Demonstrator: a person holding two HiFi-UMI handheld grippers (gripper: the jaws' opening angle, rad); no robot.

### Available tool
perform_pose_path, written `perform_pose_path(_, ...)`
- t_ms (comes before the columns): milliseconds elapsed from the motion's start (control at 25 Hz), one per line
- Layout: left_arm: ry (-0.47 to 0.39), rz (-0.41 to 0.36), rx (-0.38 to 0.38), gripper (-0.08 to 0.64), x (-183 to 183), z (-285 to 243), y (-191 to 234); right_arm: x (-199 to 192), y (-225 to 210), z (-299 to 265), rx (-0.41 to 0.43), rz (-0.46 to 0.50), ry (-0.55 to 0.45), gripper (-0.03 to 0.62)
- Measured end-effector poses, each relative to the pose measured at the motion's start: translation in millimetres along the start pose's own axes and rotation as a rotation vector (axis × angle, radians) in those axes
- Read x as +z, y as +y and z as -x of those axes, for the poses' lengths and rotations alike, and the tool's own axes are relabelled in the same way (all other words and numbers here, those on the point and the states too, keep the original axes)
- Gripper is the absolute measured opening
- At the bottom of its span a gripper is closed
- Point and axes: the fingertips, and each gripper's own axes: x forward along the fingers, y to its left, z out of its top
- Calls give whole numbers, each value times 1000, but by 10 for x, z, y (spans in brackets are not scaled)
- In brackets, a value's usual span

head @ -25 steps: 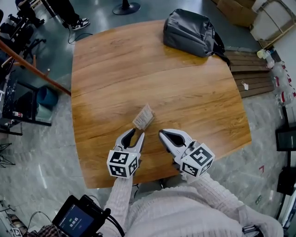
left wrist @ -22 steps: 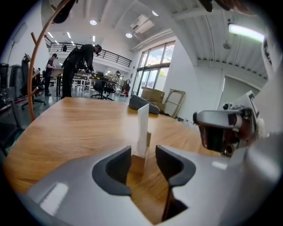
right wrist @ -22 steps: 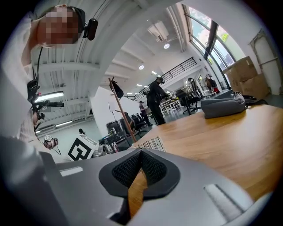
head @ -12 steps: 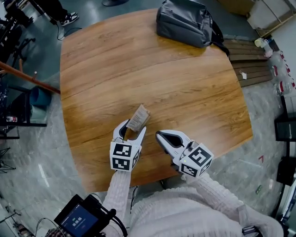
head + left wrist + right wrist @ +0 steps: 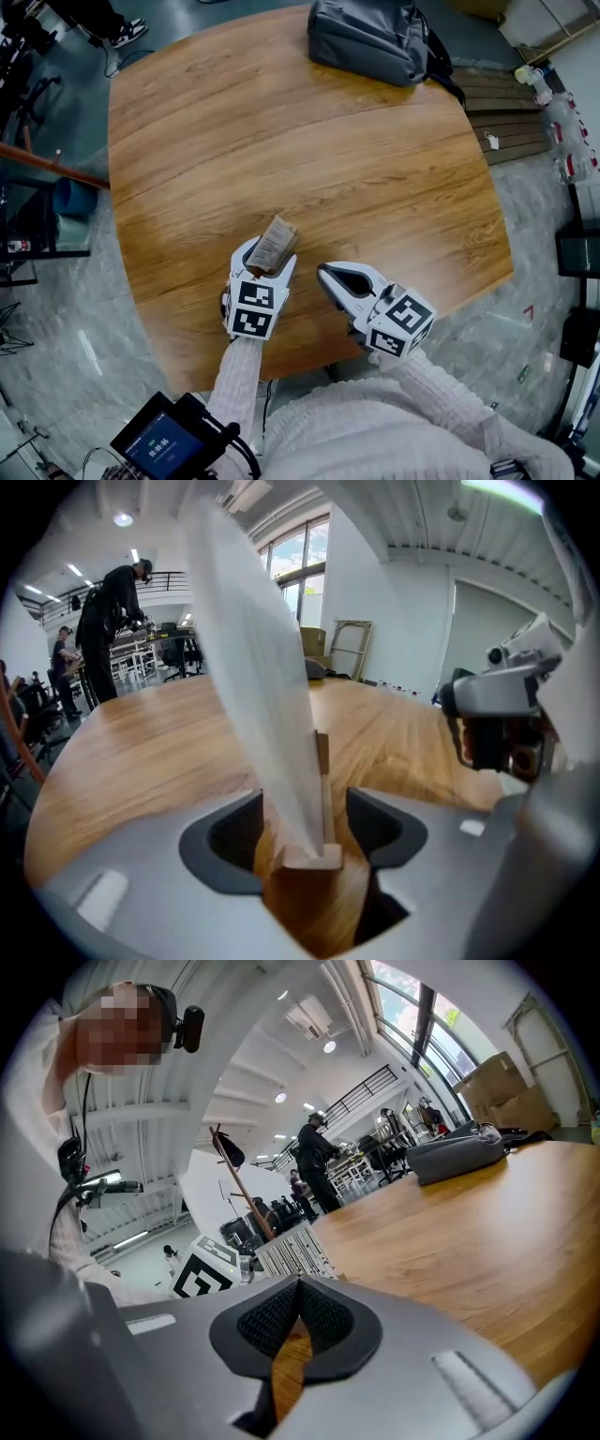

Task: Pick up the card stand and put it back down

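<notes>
opening jaws of the left hand-held gripper point(image 5: 268, 257) flank the card stand point(image 5: 273, 243)

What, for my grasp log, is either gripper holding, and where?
Nothing: the left gripper, jaws opening, flanks the wooden base of the white card stand without contact; the right gripper is shut, empty.

card stand point(image 5: 273, 246) — on table point(image 5: 375, 169), near side | backpack point(image 5: 370, 37) — on table, far edge, well apart
</notes>
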Motion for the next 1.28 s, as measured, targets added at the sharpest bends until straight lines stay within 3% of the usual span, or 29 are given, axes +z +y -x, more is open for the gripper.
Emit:
perform_pose_path(320, 54, -8, 5, 245, -56, -37, 15, 34, 12, 21, 6, -18, -3, -2)
perform_pose_path(1000, 25, -62, 10, 199, -65, -4, -7, 2, -95, 77, -29, -28, 3, -2)
perform_pose_path(1120, 3, -26, 4, 196, -35, 4, 21, 12, -114, 92, -31, -23, -3, -2)
perform_pose_path(1280, -54, 96, -21, 190, 40, 55, 75, 44, -137, 113, -37, -13, -8, -2)
